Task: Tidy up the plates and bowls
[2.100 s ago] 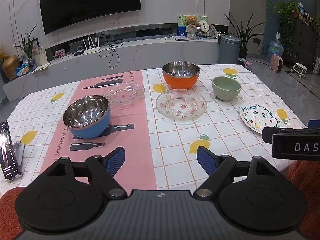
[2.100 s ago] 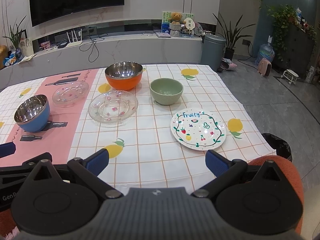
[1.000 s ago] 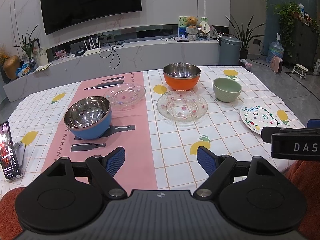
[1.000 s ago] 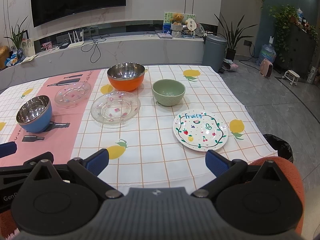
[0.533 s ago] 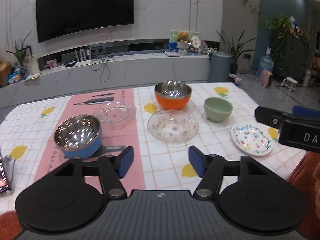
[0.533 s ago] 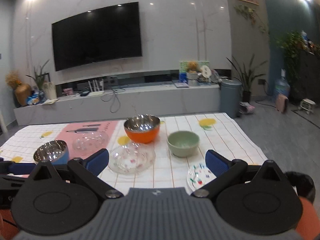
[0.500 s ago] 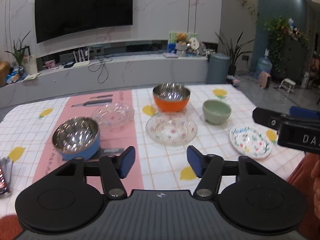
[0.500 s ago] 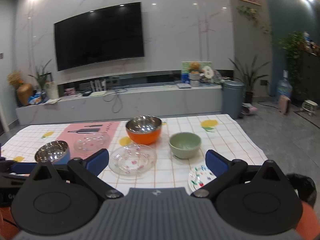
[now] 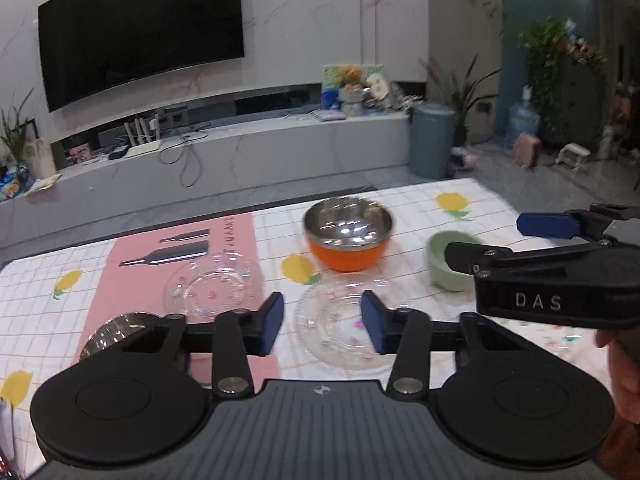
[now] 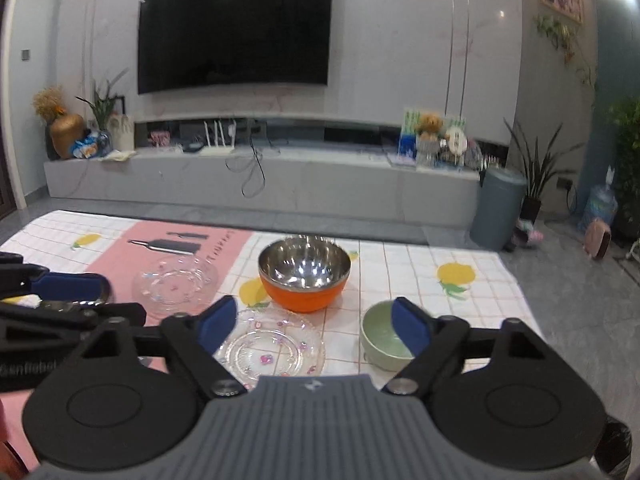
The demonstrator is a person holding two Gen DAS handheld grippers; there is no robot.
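The left hand-held gripper [image 9: 322,322] hovers over the bench [image 9: 408,208], its jaws narrowed to a modest gap after just closing in, with nothing between the pads. Straight ahead of it, below the fingertips, lies a clear plate [image 9: 344,330]. Ahead and to its left sits a second clear plate [image 9: 212,286], and at its near left a steel bowl [image 9: 120,330] shows partly behind the left finger. Further ahead stands the orange bowl [image 9: 348,240]; to the right is the green bowl [image 9: 444,264], partly hidden by the right hand-held gripper [image 9: 496,240].

The right hand-held gripper [image 10: 310,324] stands fairly wide, its jaws having just closed a little, and it holds nothing. The clear plate [image 10: 276,350] lies just ahead by its left finger, the green bowl [image 10: 380,338] behind its right finger, and the orange bowl [image 10: 304,274] beyond, between the two fingers. The second clear plate [image 10: 176,282] is ahead to its left.
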